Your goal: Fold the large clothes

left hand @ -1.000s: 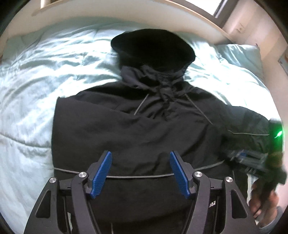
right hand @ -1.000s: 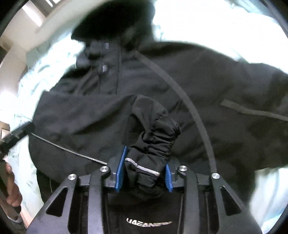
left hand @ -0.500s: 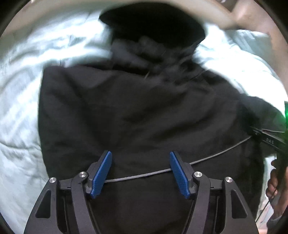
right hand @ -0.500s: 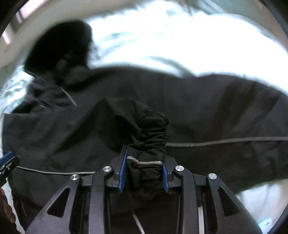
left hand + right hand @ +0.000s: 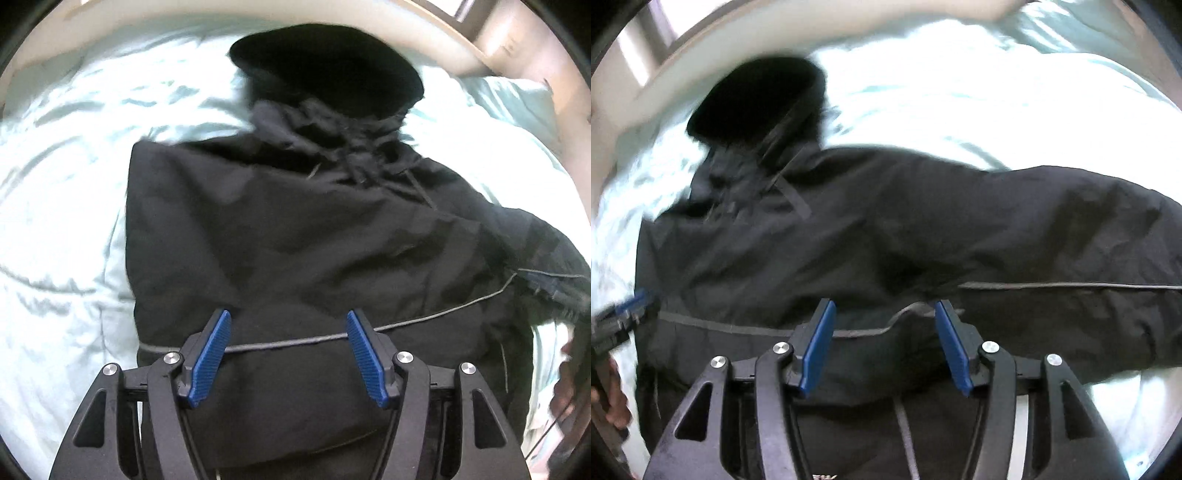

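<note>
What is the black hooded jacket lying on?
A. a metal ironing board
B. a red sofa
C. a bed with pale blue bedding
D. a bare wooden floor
C: the black hooded jacket is spread out flat on a bed with rumpled pale blue bedding, which shows all round it in both wrist views.

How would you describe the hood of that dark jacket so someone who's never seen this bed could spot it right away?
Start from the pale blue-green bedding that covers the bed, with the black jacket spread flat on it. Follow the jacket toward the curved headboard, past the bunched collar with its drawcords. The hood is the rounded, darkest shape at that end, matte where the body fabric shows creases and thin grey piping.
</note>
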`<state>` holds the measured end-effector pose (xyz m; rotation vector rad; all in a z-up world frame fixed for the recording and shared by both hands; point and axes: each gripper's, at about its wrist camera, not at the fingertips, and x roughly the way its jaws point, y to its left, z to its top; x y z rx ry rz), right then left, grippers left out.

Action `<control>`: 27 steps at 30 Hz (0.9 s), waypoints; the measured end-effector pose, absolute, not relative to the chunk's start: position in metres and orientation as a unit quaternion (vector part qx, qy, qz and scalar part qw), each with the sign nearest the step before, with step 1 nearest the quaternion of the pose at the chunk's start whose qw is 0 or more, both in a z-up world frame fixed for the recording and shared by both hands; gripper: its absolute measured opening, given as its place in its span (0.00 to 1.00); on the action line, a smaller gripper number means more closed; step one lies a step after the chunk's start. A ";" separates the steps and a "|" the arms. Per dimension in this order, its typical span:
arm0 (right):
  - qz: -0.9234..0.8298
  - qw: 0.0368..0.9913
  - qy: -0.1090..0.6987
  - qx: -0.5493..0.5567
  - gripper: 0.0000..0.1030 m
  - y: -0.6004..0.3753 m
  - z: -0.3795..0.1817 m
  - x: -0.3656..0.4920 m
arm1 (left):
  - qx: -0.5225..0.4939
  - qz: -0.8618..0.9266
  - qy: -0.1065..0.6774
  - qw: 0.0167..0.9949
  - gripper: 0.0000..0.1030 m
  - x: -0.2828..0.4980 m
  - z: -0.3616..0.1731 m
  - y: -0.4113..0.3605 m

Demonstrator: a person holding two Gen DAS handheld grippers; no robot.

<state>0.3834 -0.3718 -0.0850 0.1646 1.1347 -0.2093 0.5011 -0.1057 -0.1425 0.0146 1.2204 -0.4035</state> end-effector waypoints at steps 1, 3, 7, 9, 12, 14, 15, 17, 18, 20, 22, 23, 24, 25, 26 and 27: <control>-0.104 0.826 0.550 0.065 0.53 -0.366 -0.101 0.387 | 0.005 -0.183 0.578 0.795 0.65 0.500 -0.151 -0.103; -0.119 0.807 0.576 0.058 0.50 -0.365 -0.127 0.388 | 0.004 -0.181 0.586 0.790 0.65 0.500 -0.169 -0.100; -0.114 0.800 0.581 0.099 0.44 -0.378 -0.125 0.389 | 0.041 -0.177 0.584 0.791 0.65 0.500 -0.171 -0.113; -0.093 0.811 0.562 0.130 0.44 -0.387 -0.103 0.382 | 0.044 -0.193 0.573 0.795 0.65 0.499 -0.159 -0.122; -0.098 0.829 0.527 0.160 0.45 -0.412 -0.066 0.362 | 0.046 -0.213 0.556 0.802 0.65 0.491 -0.139 -0.137; -0.128 0.838 0.505 0.165 0.46 -0.436 -0.045 0.344 | 0.051 -0.226 0.546 0.805 0.65 0.487 -0.125 -0.150; -0.148 0.840 0.492 0.175 0.46 -0.453 -0.031 0.331 | 0.052 -0.234 0.542 0.806 0.65 0.486 -0.119 -0.159; -0.181 0.842 0.472 0.187 0.47 -0.485 -0.013 0.310 | 0.052 -0.252 0.534 0.805 0.65 0.486 -0.109 -0.176; -0.200 0.842 0.464 0.190 0.48 -0.497 -0.004 0.297 | 0.054 -0.262 0.531 0.804 0.65 0.485 -0.105 -0.185; -0.240 0.837 0.449 0.199 0.50 -0.529 0.012 0.272 | 0.063 -0.279 0.524 0.802 0.65 0.484 -0.097 -0.209; -0.275 0.833 0.431 0.212 0.51 -0.562 0.026 0.251 | 0.070 -0.296 0.519 0.799 0.65 0.483 -0.091 -0.230; -0.295 0.829 0.420 0.221 0.52 -0.581 0.033 0.236 | 0.073 -0.308 0.516 0.796 0.65 0.482 -0.088 -0.244; -0.309 0.826 0.412 0.229 0.54 -0.597 0.039 0.225 | 0.076 -0.315 0.515 0.794 0.65 0.481 -0.086 -0.255; -0.322 0.823 0.405 0.233 0.55 -0.610 0.043 0.215 | 0.079 -0.324 0.512 0.791 0.65 0.481 -0.084 -0.268; -0.340 0.818 0.398 0.240 0.55 -0.627 0.048 0.202 | 0.082 -0.333 0.510 0.789 0.65 0.480 -0.082 -0.280; -0.353 0.813 0.392 0.247 0.56 -0.642 0.053 0.188 | 0.085 -0.342 0.508 0.786 0.65 0.478 -0.081 -0.292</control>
